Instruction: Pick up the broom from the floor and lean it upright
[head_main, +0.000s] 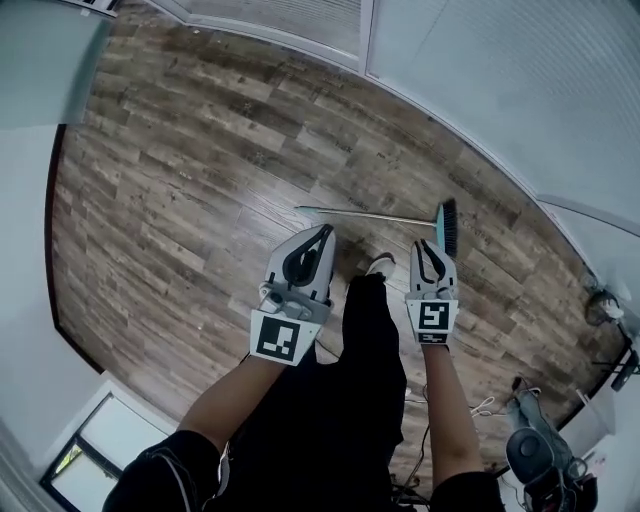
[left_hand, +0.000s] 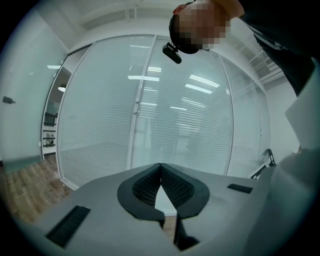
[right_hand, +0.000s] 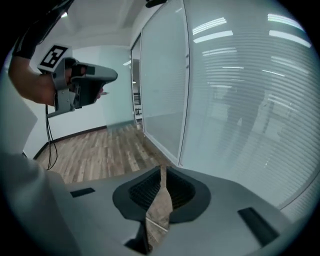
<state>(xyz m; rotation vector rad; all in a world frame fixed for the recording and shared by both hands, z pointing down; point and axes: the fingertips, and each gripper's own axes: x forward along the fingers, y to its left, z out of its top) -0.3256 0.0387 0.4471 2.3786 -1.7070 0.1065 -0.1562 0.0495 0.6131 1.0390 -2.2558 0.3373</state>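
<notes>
Below, slim metal-handled broom (head_main: 446, 228) flat on wood-grain floor (head_main: 200, 200); left gripper (head_main: 324, 231), right gripper (head_main: 426, 244) both clenched, empty.

Teal-and-black broom (head_main: 445, 230), brown wood-grain floor (head_main: 200, 200), white slatted blinds (left_hand: 190, 125)

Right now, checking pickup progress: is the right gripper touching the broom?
Apart. Right gripper view shows the right gripper shut, empty; the broom lies on the floor.
</notes>
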